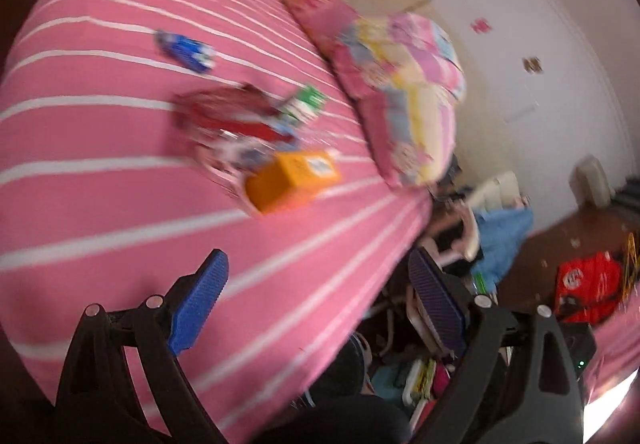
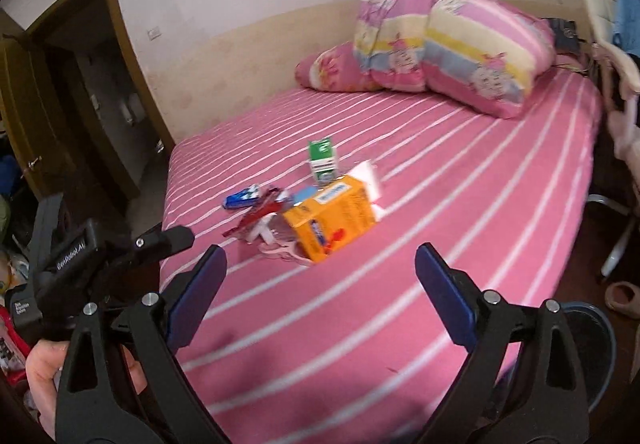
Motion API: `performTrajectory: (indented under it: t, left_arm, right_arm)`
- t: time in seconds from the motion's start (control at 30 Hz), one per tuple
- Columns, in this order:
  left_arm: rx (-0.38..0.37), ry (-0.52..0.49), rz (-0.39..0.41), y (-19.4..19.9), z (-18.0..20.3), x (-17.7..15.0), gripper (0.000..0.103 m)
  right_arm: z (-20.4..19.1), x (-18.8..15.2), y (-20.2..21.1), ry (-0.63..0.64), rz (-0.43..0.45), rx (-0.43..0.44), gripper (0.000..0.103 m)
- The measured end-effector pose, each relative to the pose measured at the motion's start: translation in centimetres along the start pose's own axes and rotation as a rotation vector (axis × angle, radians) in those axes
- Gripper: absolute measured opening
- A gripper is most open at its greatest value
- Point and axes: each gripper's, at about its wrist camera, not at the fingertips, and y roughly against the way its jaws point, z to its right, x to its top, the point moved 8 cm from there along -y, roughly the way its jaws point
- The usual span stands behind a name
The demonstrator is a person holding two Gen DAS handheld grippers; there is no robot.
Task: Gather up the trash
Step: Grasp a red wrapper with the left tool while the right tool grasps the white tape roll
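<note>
A small heap of trash lies mid-bed on the pink striped sheet (image 2: 400, 324): an orange box (image 2: 332, 219), a green and white carton (image 2: 322, 159), a red wrapper (image 2: 260, 217), a blue wrapper (image 2: 242, 197) and white paper (image 2: 370, 179). My right gripper (image 2: 320, 264) hovers over the near bed edge, short of the orange box, open and empty. In the blurred left wrist view the orange box (image 1: 292, 179), red wrapper (image 1: 228, 115), green carton (image 1: 304, 105) and blue wrapper (image 1: 186, 49) lie ahead of my left gripper (image 1: 320, 284), also open and empty.
A folded pastel quilt (image 2: 452, 39) and a pink pillow (image 2: 332, 71) sit at the head of the bed. A brown door (image 2: 24, 115) stands open at left. Floor clutter (image 1: 420, 376) and a red bag (image 1: 588, 284) lie beside the bed. A hand (image 2: 40, 372) shows at lower left.
</note>
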Motion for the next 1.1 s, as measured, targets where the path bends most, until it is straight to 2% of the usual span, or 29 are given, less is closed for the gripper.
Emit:
performTrajectory:
  t: [0.1, 0.2, 0.43, 0.57, 0.7, 0.73, 0.87, 0.93, 0.97, 1.0, 1.1]
  left_arm:
    - [0.033, 0.058, 0.012, -0.3, -3.1, 2.3, 0.089]
    - [0.036, 0.096, 0.024, -0.5, -4.5, 3.9, 0.089]
    - [0.107, 0.049, -0.014, -3.6, -5.3, 6.8, 0.089]
    - [0.150, 0.089, -0.044, -5.5, -7.0, 8.3, 0.088]
    - [0.188, 0.142, -0.090, -7.3, -8.8, 8.7, 0.086]
    - [0.182, 0.163, -0.107, -7.7, -9.2, 8.7, 0.077]
    - [0.178, 0.191, -0.160, -9.0, -10.1, 8.6, 0.059]
    - [0.164, 0.207, -0.172, -9.3, -10.4, 8.7, 0.038]
    - [0.146, 0.222, -0.172, -9.3, -10.5, 8.7, 0.031]
    - [0.130, 0.232, -0.170, -9.2, -10.4, 8.8, 0.019]
    - [0.073, 0.278, -0.138, -8.5, -10.3, 9.2, 0.011]
  right_arm:
    - [-1.9, -0.5, -3.3, 0.009, -0.038, 0.070, 0.094]
    - [-3.5, -1.2, -6.2, 0.001, -0.080, 0.150, 0.094]
    - [-5.4, -2.4, -11.2, 0.027, -0.162, 0.208, 0.094]
    - [-6.2, -2.7, -13.1, 0.044, -0.195, 0.240, 0.092]
    - [-7.1, -3.1, -14.9, 0.077, -0.237, 0.274, 0.085]
    - [-7.2, -3.2, -15.4, 0.080, -0.251, 0.281, 0.082]
    - [-7.6, -3.6, -16.7, 0.066, -0.294, 0.312, 0.074]
    - [-7.7, -3.6, -17.2, 0.059, -0.300, 0.312, 0.070]
    - [-7.7, -3.5, -17.5, 0.057, -0.301, 0.310, 0.069]
    - [-7.8, -3.4, -17.8, 0.052, -0.304, 0.311, 0.067]
    - [-7.9, -3.2, -18.5, 0.045, -0.306, 0.302, 0.062]
